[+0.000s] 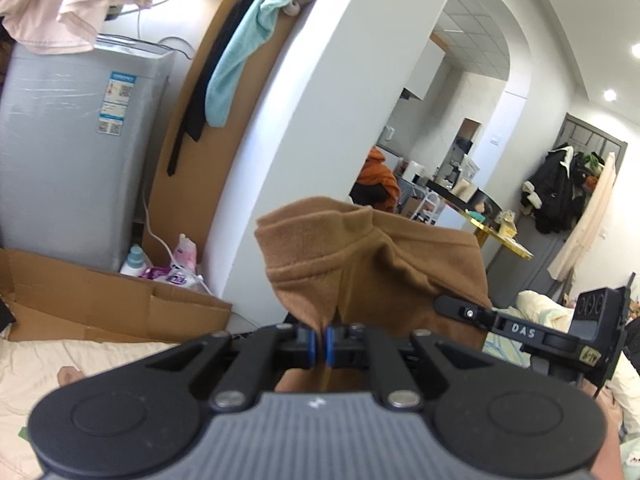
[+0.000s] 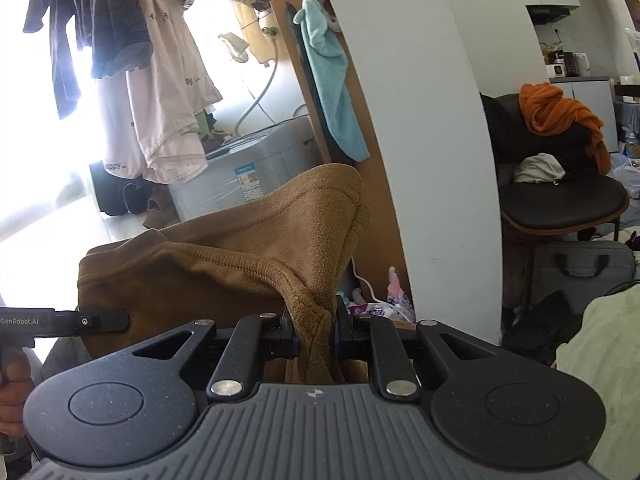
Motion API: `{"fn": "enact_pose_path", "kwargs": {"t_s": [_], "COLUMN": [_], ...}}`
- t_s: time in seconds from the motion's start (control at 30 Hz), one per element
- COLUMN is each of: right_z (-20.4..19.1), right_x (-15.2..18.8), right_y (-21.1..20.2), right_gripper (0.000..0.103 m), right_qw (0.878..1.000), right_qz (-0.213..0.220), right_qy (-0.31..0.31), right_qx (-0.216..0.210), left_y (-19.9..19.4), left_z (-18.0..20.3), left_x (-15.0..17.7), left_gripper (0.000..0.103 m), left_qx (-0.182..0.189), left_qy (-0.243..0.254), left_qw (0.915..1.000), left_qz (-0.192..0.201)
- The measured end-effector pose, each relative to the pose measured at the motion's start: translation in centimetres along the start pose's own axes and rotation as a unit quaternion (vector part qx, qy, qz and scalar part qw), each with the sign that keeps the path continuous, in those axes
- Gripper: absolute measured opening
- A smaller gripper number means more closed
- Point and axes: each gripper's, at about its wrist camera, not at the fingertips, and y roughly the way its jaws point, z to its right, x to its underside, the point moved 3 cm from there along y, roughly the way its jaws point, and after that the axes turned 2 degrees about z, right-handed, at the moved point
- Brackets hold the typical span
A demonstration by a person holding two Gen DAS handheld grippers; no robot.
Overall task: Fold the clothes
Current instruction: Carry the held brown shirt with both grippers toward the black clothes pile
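Left gripper, blue pads pinched together on an edge of soft brown fleece garment. Right gripper likewise clamped on a bunched fold of same garment. Garment lifted, stretched between both, in front of curved white wall; grey washing machine left of that wall.

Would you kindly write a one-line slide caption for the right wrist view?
Right gripper shut on a bunched brown garment, held up in front of a white pillar, the left gripper gripping beside it.
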Motion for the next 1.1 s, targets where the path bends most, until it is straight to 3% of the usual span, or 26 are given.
{"fn": "enact_pose_path", "kwargs": {"t_s": [0.4,1.1], "right_z": [4.2,16.6], "right_x": [2.0,3.3], "right_y": [1.5,8.2], "right_gripper": [0.014,0.014], "right_qw": [0.999,0.994], "right_qz": [-0.01,-0.048], "right_qy": [0.01,-0.005], "right_qx": [0.032,0.096], "left_y": [5.6,20.2], "left_z": [-1.1,-0.5], "left_x": [2.3,4.9], "left_gripper": [0.005,0.005], "left_qx": [0.014,0.059], "left_qy": [-0.011,0.005], "left_qw": [0.9998,0.994], "left_qz": [-0.01,-0.092]}}
